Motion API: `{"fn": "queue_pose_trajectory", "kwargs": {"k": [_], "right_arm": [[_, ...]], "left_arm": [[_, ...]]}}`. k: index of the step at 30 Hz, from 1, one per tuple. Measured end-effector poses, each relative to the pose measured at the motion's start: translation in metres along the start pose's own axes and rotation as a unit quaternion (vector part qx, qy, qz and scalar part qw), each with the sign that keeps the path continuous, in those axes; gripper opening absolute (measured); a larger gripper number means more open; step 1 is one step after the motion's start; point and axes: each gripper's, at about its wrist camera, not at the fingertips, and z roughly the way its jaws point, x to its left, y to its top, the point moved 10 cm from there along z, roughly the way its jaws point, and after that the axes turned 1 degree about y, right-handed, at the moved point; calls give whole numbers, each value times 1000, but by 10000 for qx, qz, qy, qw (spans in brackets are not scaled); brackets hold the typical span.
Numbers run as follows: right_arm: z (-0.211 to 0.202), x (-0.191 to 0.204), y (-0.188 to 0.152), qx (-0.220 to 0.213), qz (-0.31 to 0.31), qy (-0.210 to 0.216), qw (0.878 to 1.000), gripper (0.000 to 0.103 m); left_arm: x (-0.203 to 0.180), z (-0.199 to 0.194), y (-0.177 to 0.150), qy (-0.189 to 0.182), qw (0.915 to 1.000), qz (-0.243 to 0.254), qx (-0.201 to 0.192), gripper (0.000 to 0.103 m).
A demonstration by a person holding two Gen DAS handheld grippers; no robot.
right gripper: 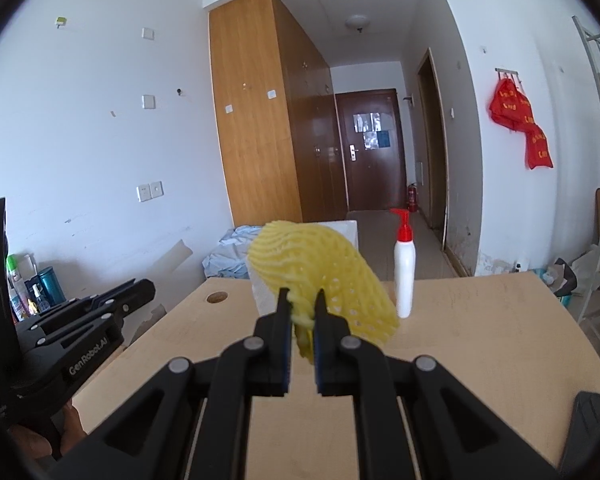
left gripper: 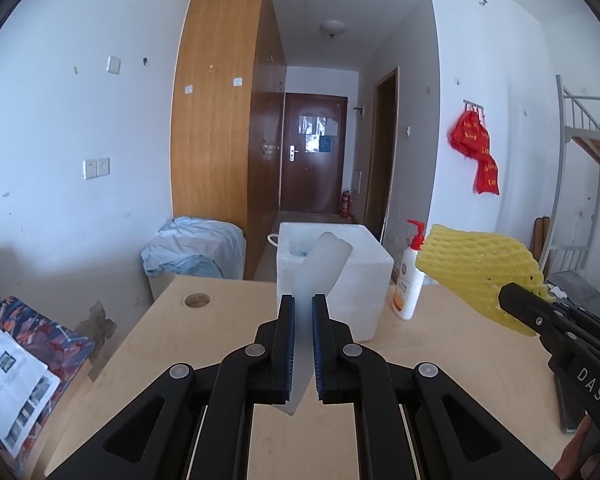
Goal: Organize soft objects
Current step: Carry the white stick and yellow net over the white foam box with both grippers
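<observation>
Left wrist view: the left hand-held gripper (left gripper: 303, 344) clamps a pale foam strip (left gripper: 318, 276) whose long axis points straight ahead at the white foam box (left gripper: 364, 276) on the counter's (left gripper: 220, 344) far edge, nearer than the right hand-held gripper (right gripper: 303, 336), closed on yellow foam netting (right gripper: 320, 280).

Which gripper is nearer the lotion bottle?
Right. The right gripper, holding yellow foam net, sits beside the lotion bottle; the left gripper faces the white box.
</observation>
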Motion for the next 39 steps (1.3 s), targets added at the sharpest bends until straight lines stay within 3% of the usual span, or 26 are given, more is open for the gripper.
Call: {"fn": "queue_pose_trajectory", "kwargs": {"k": [21, 39], "right_arm": [[60, -11, 27, 252, -135, -1, 9996, 11], [124, -16, 70, 297, -335, -12, 9990, 11]], "left_arm": [[-6, 67, 35, -46, 9996, 136, 244, 9], [-9, 141, 81, -77, 9993, 207, 314, 9]]}}
